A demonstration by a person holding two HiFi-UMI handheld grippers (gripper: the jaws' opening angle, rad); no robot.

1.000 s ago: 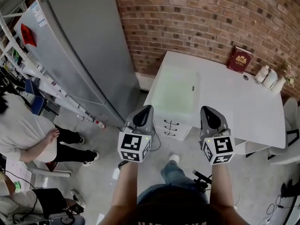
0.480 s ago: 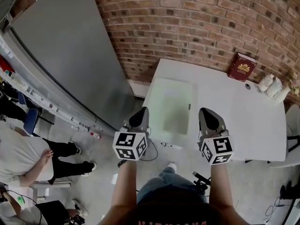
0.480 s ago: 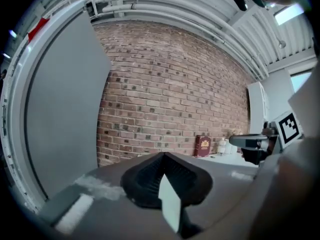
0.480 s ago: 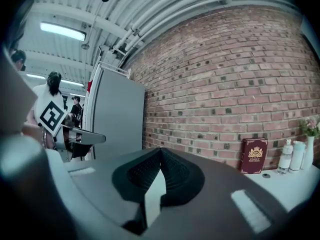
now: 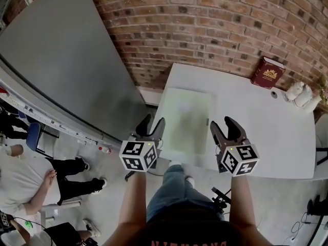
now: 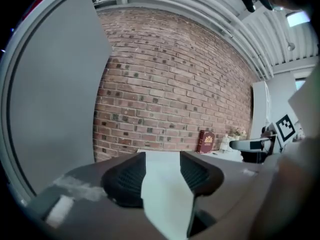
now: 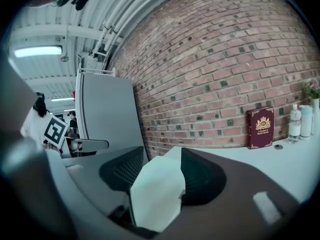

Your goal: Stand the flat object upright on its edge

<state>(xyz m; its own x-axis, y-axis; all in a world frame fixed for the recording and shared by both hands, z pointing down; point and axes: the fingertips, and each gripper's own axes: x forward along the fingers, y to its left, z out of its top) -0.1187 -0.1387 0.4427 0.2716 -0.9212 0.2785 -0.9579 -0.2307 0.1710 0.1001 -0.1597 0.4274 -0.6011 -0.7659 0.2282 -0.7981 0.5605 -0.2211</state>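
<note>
In the lower middle of the head view, the left gripper and the right gripper are hovering side by side. Both sets of jaws have just been opening and are now standing spread, pinching nothing. Just beyond them, a pale green board is lying flat on the left part of the white tabletop, with its near corners close to the two grippers. In each gripper view the board is showing through the gap between the jaws, apart from the pads. Farther back, at the upper right, a red book is standing against the brick wall.

The board looks thin and flush with the tabletop, so jaws coming in level are likely to skate over it or shove it toward the wall rather than catch its edge. Uneven lifting could twist it loose, and once on edge, unbraced, it could topple.
</note>
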